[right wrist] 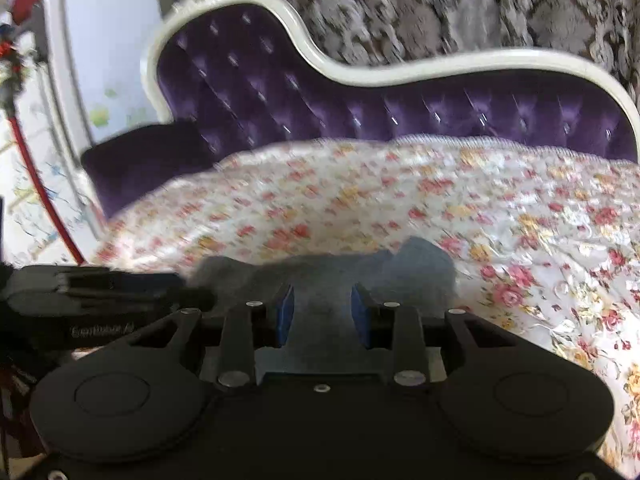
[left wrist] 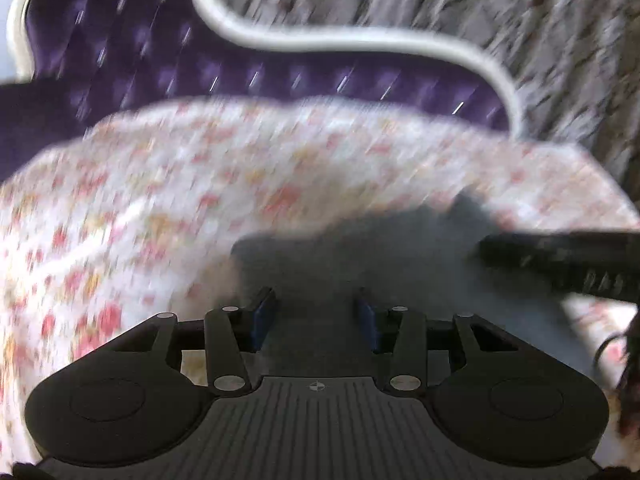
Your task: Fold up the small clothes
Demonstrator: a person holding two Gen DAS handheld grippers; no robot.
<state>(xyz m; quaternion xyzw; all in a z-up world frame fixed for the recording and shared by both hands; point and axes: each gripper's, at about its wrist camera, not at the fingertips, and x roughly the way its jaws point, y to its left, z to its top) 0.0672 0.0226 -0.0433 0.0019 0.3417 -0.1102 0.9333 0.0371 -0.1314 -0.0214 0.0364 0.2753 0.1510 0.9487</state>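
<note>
the view is heavily motion-blurred. the left gripper (left wrist: 316, 316) sits at six o'clock, its blue pads (left wrist: 264, 316) standing apart with dark grey cloth (left wrist: 360, 256) lying between and beyond them. the cloth rests on a floral bedspread (left wrist: 160, 200) that fills the centre and nine o'clock side. at three o'clock the right gripper (left wrist: 568, 260) reaches in, its tip touching the cloth's right part. a purple tufted backrest (left wrist: 160, 60) with a white frame (left wrist: 320, 42) runs across from ten to one o'clock.

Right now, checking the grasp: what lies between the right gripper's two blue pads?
In the right wrist view, the gray garment fills the gap of the right gripper; whether the pads touch it, blur hides.
</note>
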